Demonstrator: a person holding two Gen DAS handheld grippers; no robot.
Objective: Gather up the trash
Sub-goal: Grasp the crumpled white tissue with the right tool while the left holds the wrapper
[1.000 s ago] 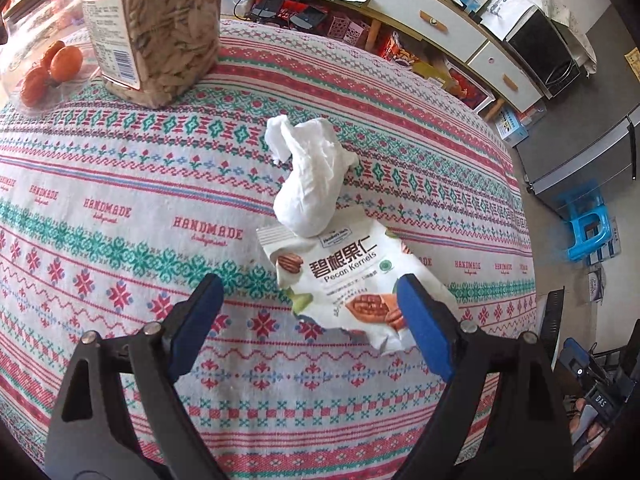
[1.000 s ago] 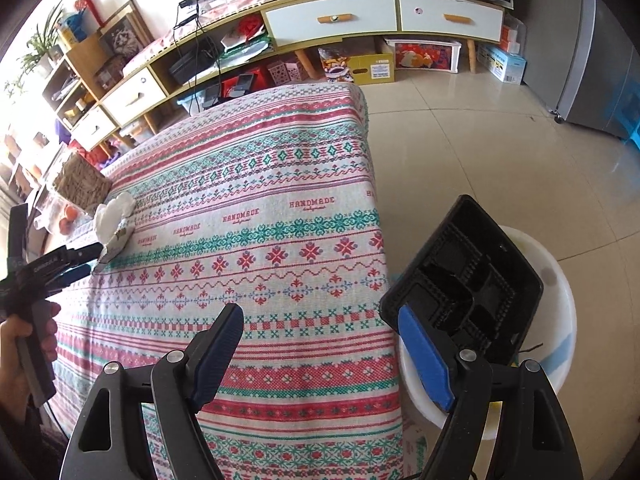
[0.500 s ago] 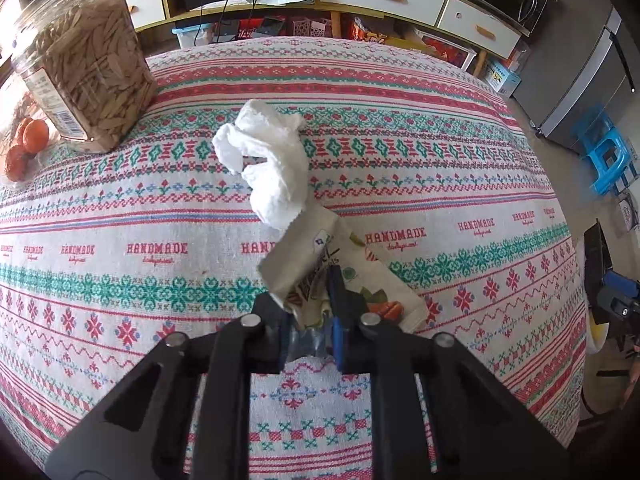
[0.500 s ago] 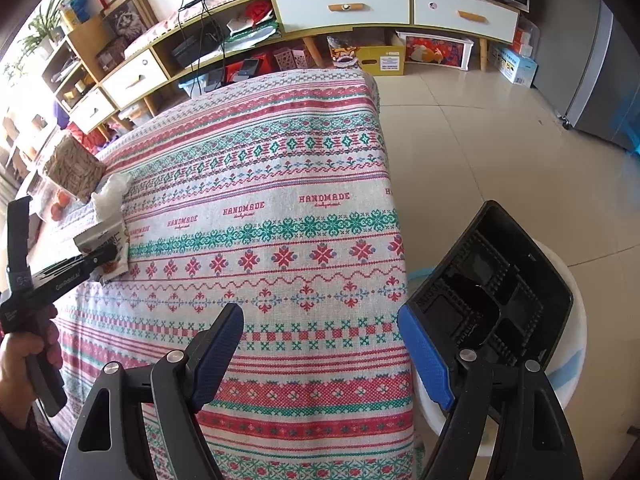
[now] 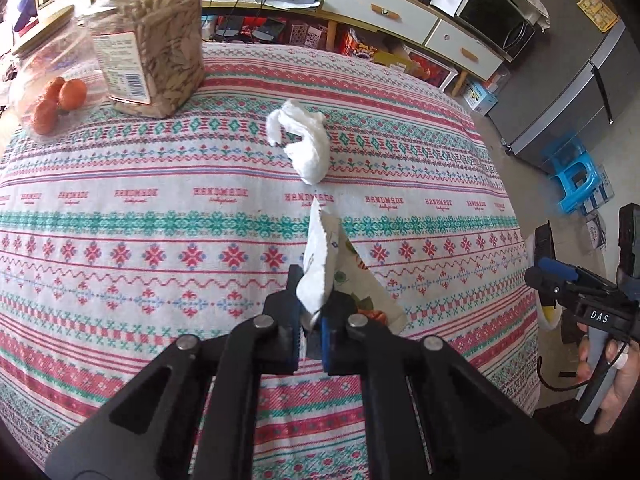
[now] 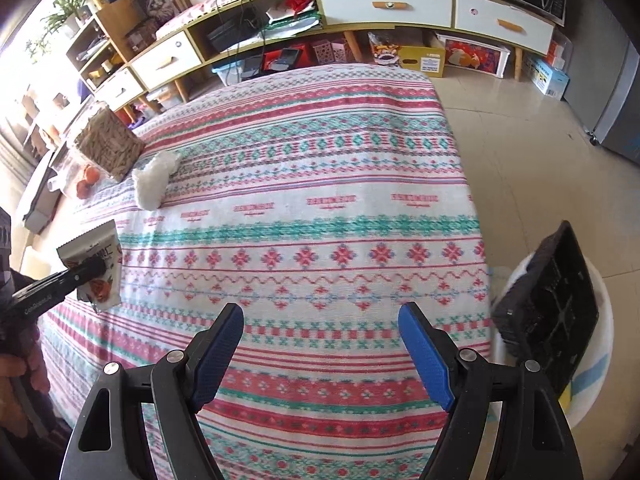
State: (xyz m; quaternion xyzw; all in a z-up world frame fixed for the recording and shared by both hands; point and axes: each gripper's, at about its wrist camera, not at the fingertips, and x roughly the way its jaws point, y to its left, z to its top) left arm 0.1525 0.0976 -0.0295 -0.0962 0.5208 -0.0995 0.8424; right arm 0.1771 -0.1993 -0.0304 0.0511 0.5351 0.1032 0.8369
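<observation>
My left gripper (image 5: 314,294) is closing tight on a crumpled pecan snack packet (image 5: 320,258), its pads pressing the packet's lower edge. The packet hangs lifted off the patterned tablecloth (image 5: 160,240). Beyond it a crumpled white tissue (image 5: 304,148) lies on the cloth. In the right wrist view the packet (image 6: 96,256) shows at the left edge, the tissue (image 6: 154,180) farther back. My right gripper (image 6: 320,332) stands open with nothing between its fingers, above the table's near right part. Beside the table stands a white bin (image 6: 604,320) with a black tray (image 6: 552,312) leaning in it.
A clear jar of seeds (image 5: 152,40) and a bag of oranges (image 5: 52,100) stand at the table's far left. A low cabinet (image 6: 384,4) with drawers lines the far wall. A blue stool (image 5: 572,180) and a grey fridge (image 5: 580,92) stand on the floor to the right.
My left gripper went from open around the flat packet to shut on it, then lifted it off the cloth away from the tissue. My right gripper shifted sideways over the table, still open.
</observation>
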